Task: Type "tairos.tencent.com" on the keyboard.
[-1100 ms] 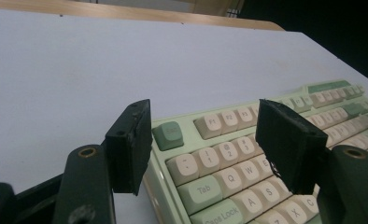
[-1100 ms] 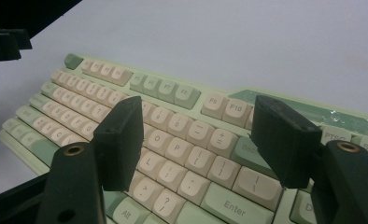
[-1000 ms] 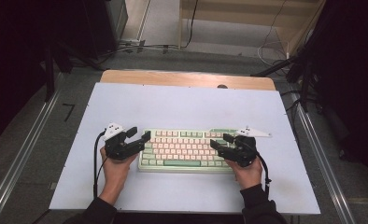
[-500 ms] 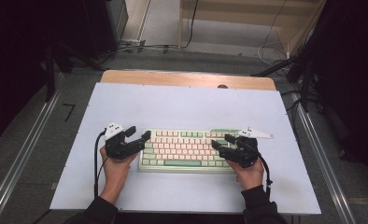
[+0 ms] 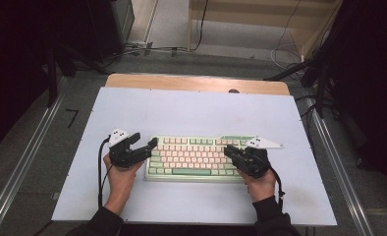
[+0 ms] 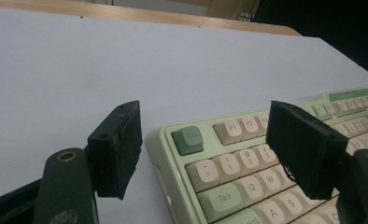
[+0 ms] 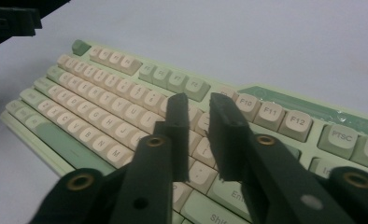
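From above, the keyboard (image 5: 194,158) lies near the table's (image 5: 191,110) front edge, the left gripper (image 5: 150,146) angled at its left end and the right gripper (image 5: 229,151) over its right end. The left gripper view shows jaws spread wide, having just opened further, with the keyboard's Esc corner (image 6: 187,140) between them, untouched. The right gripper view shows jaws just closed to a narrow gap, nothing between them, hovering above the keys.

A pale green keyboard (image 5: 194,158) with cream keys lies on the light blue table (image 5: 191,113), near the person's edge. The left gripper (image 5: 143,149) sits at the keyboard's left end, its jaws just opened wide with nothing between them. The right gripper (image 5: 231,153) rests over the right-hand keys, its jaws just drawn nearly together.
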